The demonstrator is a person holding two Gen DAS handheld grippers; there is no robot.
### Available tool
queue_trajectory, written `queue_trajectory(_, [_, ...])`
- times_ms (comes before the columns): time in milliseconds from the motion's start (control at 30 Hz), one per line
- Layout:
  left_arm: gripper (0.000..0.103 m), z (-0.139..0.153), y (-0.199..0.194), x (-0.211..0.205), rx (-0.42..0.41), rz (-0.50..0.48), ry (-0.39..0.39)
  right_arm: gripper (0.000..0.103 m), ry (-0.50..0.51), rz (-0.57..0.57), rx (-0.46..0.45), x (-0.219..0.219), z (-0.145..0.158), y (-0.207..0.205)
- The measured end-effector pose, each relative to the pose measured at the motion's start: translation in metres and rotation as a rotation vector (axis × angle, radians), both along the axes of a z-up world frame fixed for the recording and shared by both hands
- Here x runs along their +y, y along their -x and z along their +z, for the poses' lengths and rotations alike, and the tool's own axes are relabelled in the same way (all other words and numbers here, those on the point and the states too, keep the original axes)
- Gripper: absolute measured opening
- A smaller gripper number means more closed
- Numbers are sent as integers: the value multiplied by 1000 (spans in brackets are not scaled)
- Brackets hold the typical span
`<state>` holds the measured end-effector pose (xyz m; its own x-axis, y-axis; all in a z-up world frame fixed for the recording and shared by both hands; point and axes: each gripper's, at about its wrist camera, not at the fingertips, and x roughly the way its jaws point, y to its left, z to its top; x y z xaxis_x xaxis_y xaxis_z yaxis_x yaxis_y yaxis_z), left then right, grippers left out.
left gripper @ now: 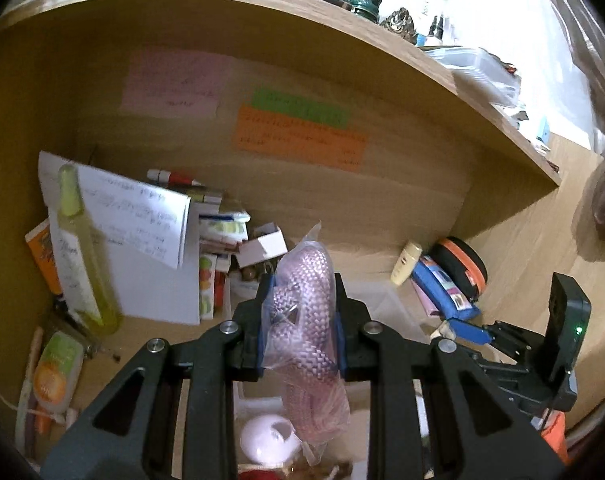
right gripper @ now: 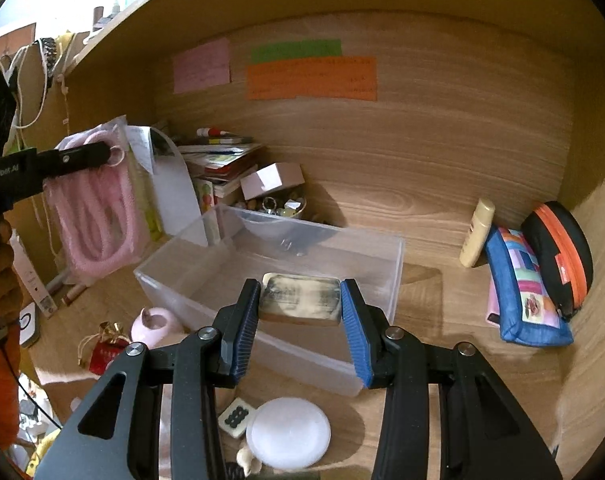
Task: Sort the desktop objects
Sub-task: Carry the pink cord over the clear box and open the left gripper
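Observation:
My left gripper [left gripper: 301, 312] is shut on a clear bag of pink braided cord [left gripper: 306, 320] and holds it in the air above the desk; the bag [right gripper: 98, 216] also hangs from that gripper at the left of the right wrist view. My right gripper [right gripper: 301, 316] is shut on a cream and black smudged block [right gripper: 300, 299] and holds it over the near wall of a clear plastic bin [right gripper: 378, 256]. The right gripper [left gripper: 498, 336] also shows at the lower right of the left wrist view.
A stack of books and boxes [right gripper: 222, 160], a small white box [right gripper: 272, 178] and a dish of trinkets [right gripper: 278, 206] stand behind the bin. A cream bottle [right gripper: 477, 238], a blue pouch [right gripper: 522, 292] and a black-orange case [right gripper: 560, 256] lie right. A white disc [right gripper: 288, 432], a tile [right gripper: 237, 416], a pink holder [right gripper: 156, 322] lie near.

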<state>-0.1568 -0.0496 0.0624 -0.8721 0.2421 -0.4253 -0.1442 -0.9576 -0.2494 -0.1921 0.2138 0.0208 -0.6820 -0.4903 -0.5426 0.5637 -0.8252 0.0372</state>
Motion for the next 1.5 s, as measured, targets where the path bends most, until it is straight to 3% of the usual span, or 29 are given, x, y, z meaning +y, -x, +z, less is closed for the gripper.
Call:
queue_trajectory(367, [25,-20,43,18,11,38,21,37,-17,-7,-20,-18,-10,37])
queue_trajectory(633, [25,-61,79,20,-114,47,48,37,-48,-14,-103,-22,-35,58])
queue_trajectory(800, [25,-76,86,25,-161,45,63,37,-60,-8,-127,-23,-43,58])
queue_trajectory(1167, [25,-95,88,46,-195,60,188,37,-67,-51,-116,-22,-52,61])
queue_trajectory(1367, [25,-91,82,47,-161,81,213,38,-57,-55,-106,-20,-51,60])
queue_trajectory(1500, [33,-89,80,45,-152,92,213,38,-68,-44,-106,-23,-52,60])
